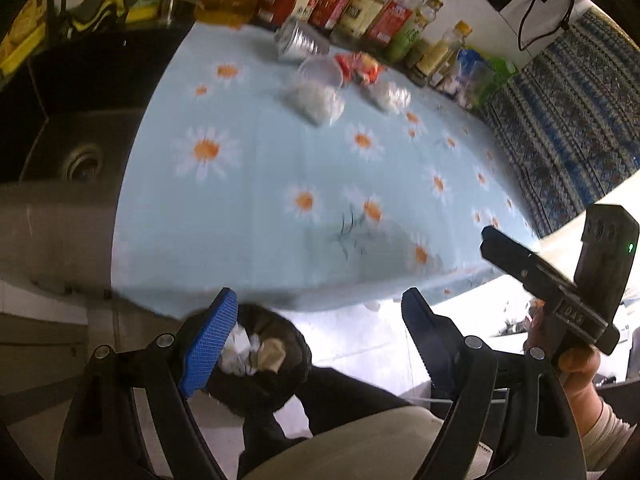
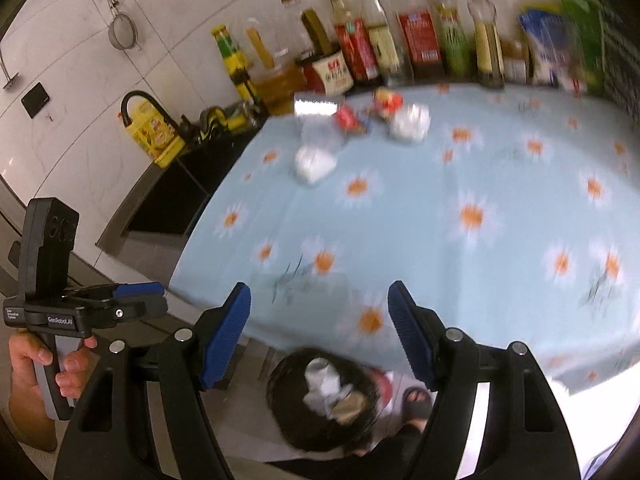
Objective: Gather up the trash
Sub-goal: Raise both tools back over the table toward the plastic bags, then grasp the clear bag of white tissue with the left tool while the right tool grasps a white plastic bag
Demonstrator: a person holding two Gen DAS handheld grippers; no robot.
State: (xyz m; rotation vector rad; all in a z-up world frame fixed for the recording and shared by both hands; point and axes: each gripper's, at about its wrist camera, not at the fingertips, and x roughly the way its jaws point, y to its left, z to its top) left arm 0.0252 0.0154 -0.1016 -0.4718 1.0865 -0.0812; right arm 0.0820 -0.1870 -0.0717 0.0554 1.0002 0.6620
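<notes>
Trash lies at the far side of the daisy tablecloth [image 1: 260, 208]: a silver can [image 1: 298, 40], a clear plastic cup [image 1: 320, 74], a red wrapper [image 1: 358, 66] and two crumpled white tissues [image 1: 316, 102] [image 1: 390, 96]. The same pile shows in the right wrist view: can [image 2: 318, 105], cup [image 2: 322, 136], wrapper [image 2: 348, 118], tissues [image 2: 314, 164] [image 2: 410, 122]. A black trash bag [image 1: 272, 364] [image 2: 320, 396] on the floor holds white paper. My left gripper [image 1: 316, 332] is open and empty above the bag. My right gripper [image 2: 320, 320] is open and empty over the table's near edge.
A row of sauce and oil bottles [image 2: 380, 48] lines the wall behind the trash. A dark sink [image 1: 80, 152] with a black faucet [image 2: 140, 108] lies left of the table. A patterned blue cloth [image 1: 568, 120] hangs at the right. A sandalled foot [image 2: 418, 400] is beside the bag.
</notes>
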